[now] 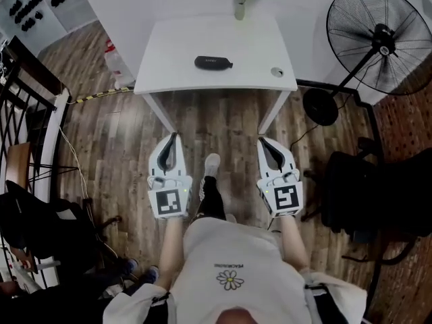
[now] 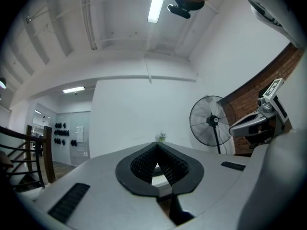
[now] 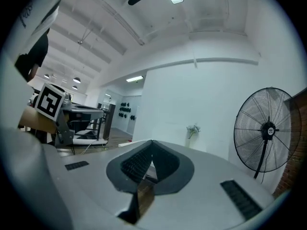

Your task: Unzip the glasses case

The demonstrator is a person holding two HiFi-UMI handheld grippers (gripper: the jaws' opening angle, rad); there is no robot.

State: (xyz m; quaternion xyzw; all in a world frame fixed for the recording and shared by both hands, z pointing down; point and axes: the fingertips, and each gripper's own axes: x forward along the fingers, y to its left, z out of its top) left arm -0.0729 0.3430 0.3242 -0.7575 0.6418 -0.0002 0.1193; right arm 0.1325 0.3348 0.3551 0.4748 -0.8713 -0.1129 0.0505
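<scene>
The glasses case [image 1: 213, 62] is seen only in the head view, lying near the middle of the white worktop [image 1: 169, 73]. Its zip cannot be made out. In neither gripper view can it be found. The left gripper [image 1: 174, 138] and right gripper [image 1: 262, 141] are held above the floor, short of the worktop, fingers clenched on nothing.

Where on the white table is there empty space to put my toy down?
The left side of the table, from its edge to the glasses case, is bare. So is the front strip before the case. The right has less room: a small round thing sits near the front corner, and the vase stands at the back edge.
</scene>
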